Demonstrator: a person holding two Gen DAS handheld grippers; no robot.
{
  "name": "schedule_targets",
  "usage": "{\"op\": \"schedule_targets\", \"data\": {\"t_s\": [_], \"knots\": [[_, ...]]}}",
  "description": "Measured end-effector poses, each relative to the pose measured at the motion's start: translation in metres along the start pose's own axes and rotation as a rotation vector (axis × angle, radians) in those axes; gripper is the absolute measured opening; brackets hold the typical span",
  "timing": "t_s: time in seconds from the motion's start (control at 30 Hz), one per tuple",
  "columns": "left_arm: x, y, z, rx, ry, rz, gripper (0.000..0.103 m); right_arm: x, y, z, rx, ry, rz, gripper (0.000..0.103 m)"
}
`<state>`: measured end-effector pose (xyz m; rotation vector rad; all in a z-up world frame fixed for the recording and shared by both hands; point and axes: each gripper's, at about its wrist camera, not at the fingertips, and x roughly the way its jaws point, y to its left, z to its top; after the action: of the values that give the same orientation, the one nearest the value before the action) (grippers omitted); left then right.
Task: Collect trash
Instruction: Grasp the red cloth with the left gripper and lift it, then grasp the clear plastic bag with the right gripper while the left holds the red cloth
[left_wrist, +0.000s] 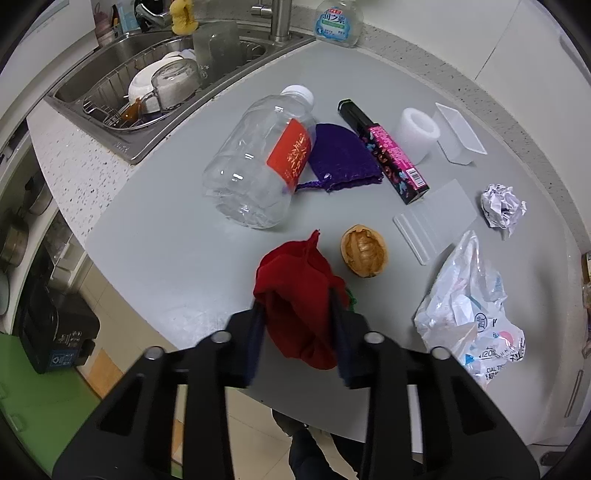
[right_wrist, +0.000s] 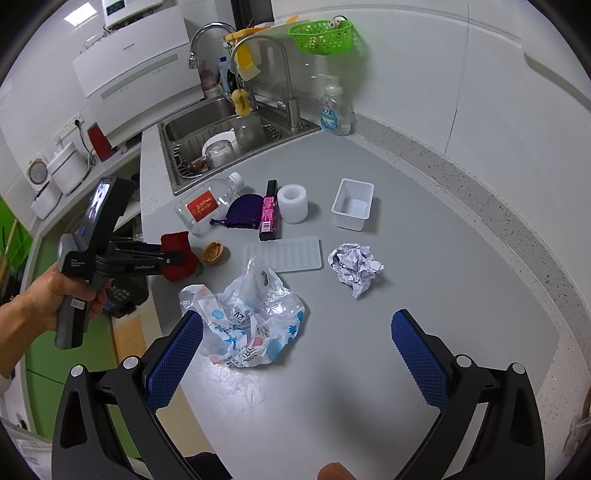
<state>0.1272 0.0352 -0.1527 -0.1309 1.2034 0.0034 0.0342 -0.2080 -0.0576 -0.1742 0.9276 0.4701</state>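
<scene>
My left gripper (left_wrist: 297, 314) has its jaws narrowed onto a soft red cloth pouch (left_wrist: 295, 291), the pads pressing its sides near the front edge of the grey countertop (left_wrist: 166, 258). The pouch's long axis runs along the fingers, its cinched neck pointing away from me toward the clear plastic bottle with a red label (left_wrist: 258, 162), which lies on its side, white cap aimed at the steel sink (left_wrist: 110, 110). Just right of the pouch sits a tan walnut half-shell (left_wrist: 364, 251), apart from it.

My right gripper (right_wrist: 295, 354) hangs with its jaws wide, nothing between the blue pads except bare counter; the crumpled printed plastic bag (right_wrist: 247, 325) lies just inside the left pad (touching it or not, I cannot tell). The balled white paper (right_wrist: 354, 264) rests ahead with open grey surface all round it. The speckled counter rim (right_wrist: 517, 221) curves along the right, with clear room before it. Beyond, a purple cloth pouch (right_wrist: 242, 214), a black and pink box (right_wrist: 269, 210), a white foam cylinder (right_wrist: 293, 203) and a white plastic tray (right_wrist: 352, 203) sit in a loose row.
</scene>
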Motion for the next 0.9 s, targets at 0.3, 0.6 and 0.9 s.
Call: {"op": "schedule_targets", "data": {"t_s": [0.3, 0.6, 0.9], "knots": [[-0.031, -0.002, -0.002, 0.013, -0.070, 0.002, 0.021, 0.003, 0.010, 0.002, -0.018, 0.002, 0.013, 0.098], [-0.074, -0.008, -0.010, 0.031, -0.143, 0.001, 0.021, 0.008, 0.022, 0.001, -0.047, 0.001, 0.017, 0.098], [-0.102, -0.013, -0.025, 0.041, -0.189, 0.002, 0.021, 0.036, 0.031, -0.005, -0.102, 0.040, -0.020, 0.098]]}}
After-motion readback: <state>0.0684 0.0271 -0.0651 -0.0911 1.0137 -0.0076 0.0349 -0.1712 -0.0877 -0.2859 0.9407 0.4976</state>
